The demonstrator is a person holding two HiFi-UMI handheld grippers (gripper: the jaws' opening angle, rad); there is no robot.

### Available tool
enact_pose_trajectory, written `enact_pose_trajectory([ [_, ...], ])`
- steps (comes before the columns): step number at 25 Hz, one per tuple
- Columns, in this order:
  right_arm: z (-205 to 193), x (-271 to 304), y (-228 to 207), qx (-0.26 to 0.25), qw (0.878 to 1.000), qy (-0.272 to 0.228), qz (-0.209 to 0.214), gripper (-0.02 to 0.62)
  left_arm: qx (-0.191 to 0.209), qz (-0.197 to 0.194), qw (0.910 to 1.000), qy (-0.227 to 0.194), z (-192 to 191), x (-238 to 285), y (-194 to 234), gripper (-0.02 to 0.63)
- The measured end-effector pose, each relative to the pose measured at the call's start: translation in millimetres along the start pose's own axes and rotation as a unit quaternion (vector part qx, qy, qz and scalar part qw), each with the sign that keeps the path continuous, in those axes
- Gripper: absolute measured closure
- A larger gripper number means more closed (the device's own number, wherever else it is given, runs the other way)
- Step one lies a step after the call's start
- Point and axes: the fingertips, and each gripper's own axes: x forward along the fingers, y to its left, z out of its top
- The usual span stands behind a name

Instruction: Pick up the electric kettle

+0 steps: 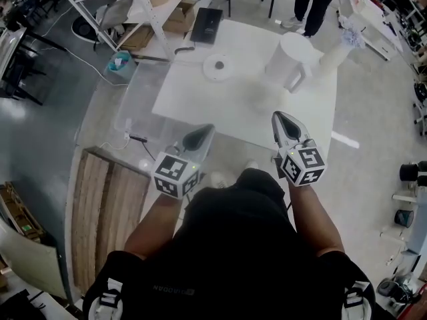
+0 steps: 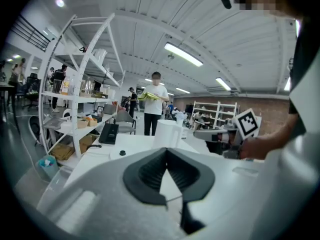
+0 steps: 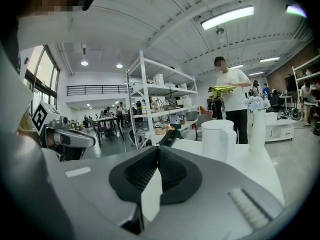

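The white electric kettle [image 1: 288, 60] stands at the far right of the white table [image 1: 200, 105], its handle toward me; it also shows ahead in the left gripper view [image 2: 167, 134] and the right gripper view [image 3: 218, 139]. Its round base [image 1: 218, 66] lies apart, to the kettle's left. My left gripper [image 1: 199, 137] hovers at the table's near edge, jaws together and holding nothing [image 2: 166, 153]. My right gripper [image 1: 283, 122] is over the near right of the table, short of the kettle, shut and holding nothing [image 3: 156, 150].
A tall white vase [image 1: 335, 54] with flowers stands right beside the kettle. A black flat device [image 1: 206, 24] lies at the table's far edge. White shelving [image 1: 133, 5] is at the back left, a wooden pallet [image 1: 107, 212] on the floor left, a person [image 1: 313, 2] beyond the table.
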Motion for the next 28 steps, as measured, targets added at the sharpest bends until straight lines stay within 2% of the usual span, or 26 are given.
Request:
enact_pose_trajectory([
  [8, 5.3, -1.1, 6.4, 0.0, 0.999, 0.001, 0.042, 0.591, -0.003, 0.018, 0.9998, -0.006, 4.8, 8.1, -6.5, 0.606],
  [18, 14.9, -32.4, -11.2, -0.005, 0.994, 0.003, 0.107, 0.592, -0.018, 0.027, 0.9994, -0.009, 12.4, 38.2, -57.0, 0.606],
  [28, 10.6, -68.0, -28.2, -0.012, 0.986, 0.011, 0.164, 0.592, -0.02, 0.069, 0.9974, -0.006, 13.6, 47.4, -100.9, 0.605],
])
